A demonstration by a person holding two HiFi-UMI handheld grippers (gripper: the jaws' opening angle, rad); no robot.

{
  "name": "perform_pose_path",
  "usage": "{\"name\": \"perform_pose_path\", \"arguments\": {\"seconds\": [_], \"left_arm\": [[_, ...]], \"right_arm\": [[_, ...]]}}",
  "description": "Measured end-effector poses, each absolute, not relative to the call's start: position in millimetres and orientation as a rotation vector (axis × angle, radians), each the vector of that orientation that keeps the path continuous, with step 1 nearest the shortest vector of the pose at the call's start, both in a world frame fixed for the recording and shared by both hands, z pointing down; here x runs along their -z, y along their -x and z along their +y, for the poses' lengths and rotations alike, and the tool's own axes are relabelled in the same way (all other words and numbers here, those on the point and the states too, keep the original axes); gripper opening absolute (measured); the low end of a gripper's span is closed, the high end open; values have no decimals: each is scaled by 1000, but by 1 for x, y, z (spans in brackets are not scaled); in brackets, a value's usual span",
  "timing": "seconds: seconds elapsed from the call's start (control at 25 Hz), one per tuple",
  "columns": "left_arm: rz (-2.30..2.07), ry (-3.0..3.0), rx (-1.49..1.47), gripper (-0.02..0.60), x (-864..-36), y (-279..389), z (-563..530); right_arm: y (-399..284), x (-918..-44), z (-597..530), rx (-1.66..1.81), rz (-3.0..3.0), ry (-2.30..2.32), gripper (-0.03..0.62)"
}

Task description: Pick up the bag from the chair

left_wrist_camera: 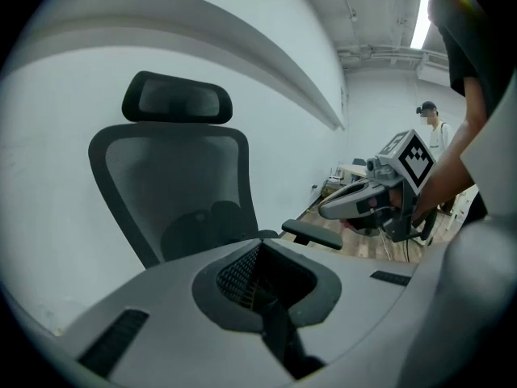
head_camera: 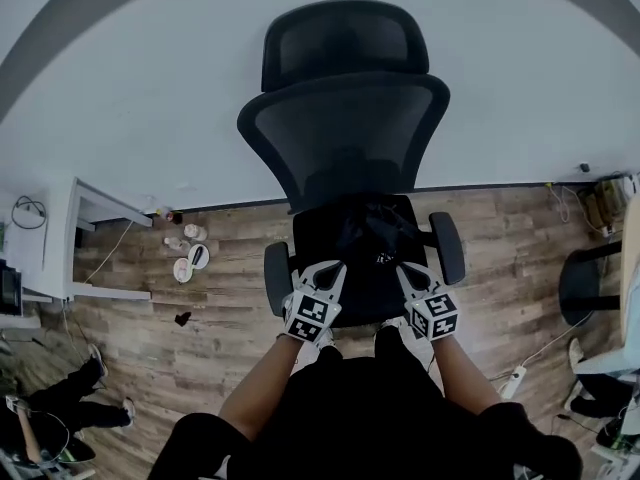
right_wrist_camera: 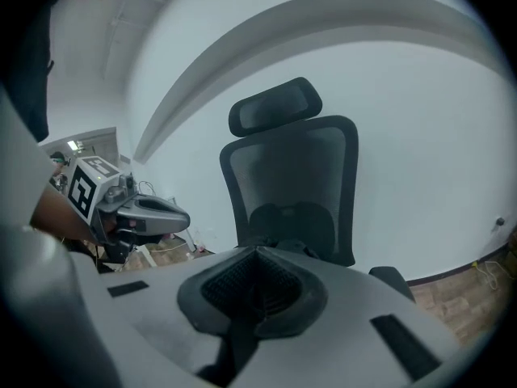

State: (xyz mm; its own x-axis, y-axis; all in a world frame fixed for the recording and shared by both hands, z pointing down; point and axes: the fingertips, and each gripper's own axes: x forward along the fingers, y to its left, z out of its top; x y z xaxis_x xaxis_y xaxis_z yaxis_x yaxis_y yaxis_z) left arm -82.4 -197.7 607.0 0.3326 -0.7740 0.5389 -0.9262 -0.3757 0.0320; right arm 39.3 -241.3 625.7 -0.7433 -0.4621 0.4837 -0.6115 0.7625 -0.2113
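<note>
A black mesh office chair (head_camera: 345, 118) stands against the white wall. A black bag (head_camera: 372, 230) lies crumpled on its seat, hard to tell apart from the dark cushion. My left gripper (head_camera: 337, 266) hovers over the seat's front left, its jaws shut and empty. My right gripper (head_camera: 402, 269) hovers over the front right, also shut with nothing in it. Both point at the bag and stay short of it. In the left gripper view the shut jaws (left_wrist_camera: 260, 247) hide the seat, and the right gripper (left_wrist_camera: 355, 200) shows beside the armrest (left_wrist_camera: 313, 234).
A white desk (head_camera: 60, 240) stands at left, with small items on the wood floor (head_camera: 188, 253) beside it. A second dark chair (head_camera: 585, 283) and a power strip (head_camera: 515, 378) are at right. A person (left_wrist_camera: 433, 128) stands far off.
</note>
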Motion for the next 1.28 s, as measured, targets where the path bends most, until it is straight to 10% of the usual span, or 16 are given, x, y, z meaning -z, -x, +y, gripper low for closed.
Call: {"name": "perform_pose_path", "arguments": {"seconds": [0.76,0.88,1.0,1.28], "left_arm": [[-1742,-1853,-644,21,-649,95,-234],[-1714,-1854,-616,23,-659,99,-234],[-1619,-1889,-688,257,-678,99,-238],[-1382,-1880,-870,347,-740,96,-265]], "right_arm": [[-37,-669,-300,-461,-2580,-319,25],[-23,-666,-295,-521,-2615,-284,198],[-12,-676,-303,-462,-2578,-331,290],[18,-728,-332,-382,-2399,-318,362]]}}
